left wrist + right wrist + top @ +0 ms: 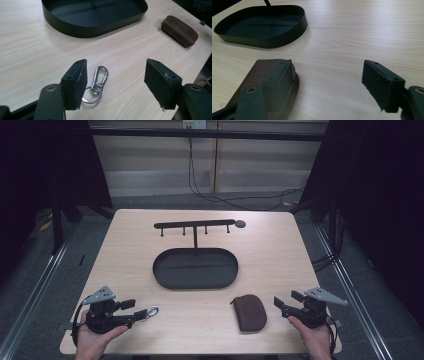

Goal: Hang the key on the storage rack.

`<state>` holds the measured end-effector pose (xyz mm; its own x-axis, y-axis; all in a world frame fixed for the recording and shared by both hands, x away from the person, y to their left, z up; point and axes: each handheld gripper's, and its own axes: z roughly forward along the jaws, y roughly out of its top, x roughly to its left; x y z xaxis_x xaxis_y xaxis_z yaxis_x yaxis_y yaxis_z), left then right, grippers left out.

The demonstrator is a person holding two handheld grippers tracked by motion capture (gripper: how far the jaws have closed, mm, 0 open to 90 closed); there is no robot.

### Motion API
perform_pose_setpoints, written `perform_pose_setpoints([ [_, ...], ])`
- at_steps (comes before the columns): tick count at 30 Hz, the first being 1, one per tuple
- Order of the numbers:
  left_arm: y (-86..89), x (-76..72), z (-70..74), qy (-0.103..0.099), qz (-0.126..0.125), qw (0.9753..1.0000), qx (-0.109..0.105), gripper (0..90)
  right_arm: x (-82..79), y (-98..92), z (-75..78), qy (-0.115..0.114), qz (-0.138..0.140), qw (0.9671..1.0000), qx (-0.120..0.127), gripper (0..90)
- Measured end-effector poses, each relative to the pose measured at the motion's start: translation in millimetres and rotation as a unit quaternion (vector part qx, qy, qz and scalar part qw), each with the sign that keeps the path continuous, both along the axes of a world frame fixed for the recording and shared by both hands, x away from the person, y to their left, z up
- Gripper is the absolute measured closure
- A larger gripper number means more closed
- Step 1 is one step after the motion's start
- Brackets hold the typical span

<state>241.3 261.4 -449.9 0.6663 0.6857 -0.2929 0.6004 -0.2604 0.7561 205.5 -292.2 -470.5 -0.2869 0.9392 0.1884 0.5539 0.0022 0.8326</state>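
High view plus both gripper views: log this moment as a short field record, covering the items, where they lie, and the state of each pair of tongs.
surface: wooden table
centre: black oval tray with a hook rack rising on a post from its far edge
left tongs: open, carabiner keyring lying flat on the table between the jaws
right tongs: open, beside brown zip pouch, not gripping it
pouch: flat on the table, near edge, outside the tray
tray contents: nothing visible inside
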Motion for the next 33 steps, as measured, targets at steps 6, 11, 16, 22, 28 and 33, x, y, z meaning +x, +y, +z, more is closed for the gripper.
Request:
perform_pose_setpoints([
  [6,-5.6,0.2,-1.2,-0.005,-0.011,0.9997,0.022,36.5,0.8,1.6,1.1,0.008,0.008,0.9999,-0.013,23.0],
  [11,-7.2,1.0,-0.9,0.006,-0.029,0.9996,0.002,40.7,-0.7,2.2,1.3,0.012,0.012,0.9998,-0.009,23.6],
  [16,-9.5,0.4,2.8,0.000,-0.042,0.9990,0.016,58.1,-2.0,3.3,2.3,0.014,0.024,0.9996,-0.001,24.4],
  [22,-13.5,6.2,9.1,-0.016,-0.049,0.9978,0.042,55.7,-1.7,4.1,1.8,0.016,0.030,0.9994,0.000,24.3],
  [28,-16.9,16.4,20.1,0.023,-0.041,0.9965,0.068,46.1,-0.6,4.0,0.7,0.022,0.032,0.9992,0.004,23.9],
  [33,-24.4,26.6,29.9,0.054,-0.037,0.9939,0.089,43.3,-0.5,4.1,0.5,0.024,0.033,0.9992,0.006,23.8],
])
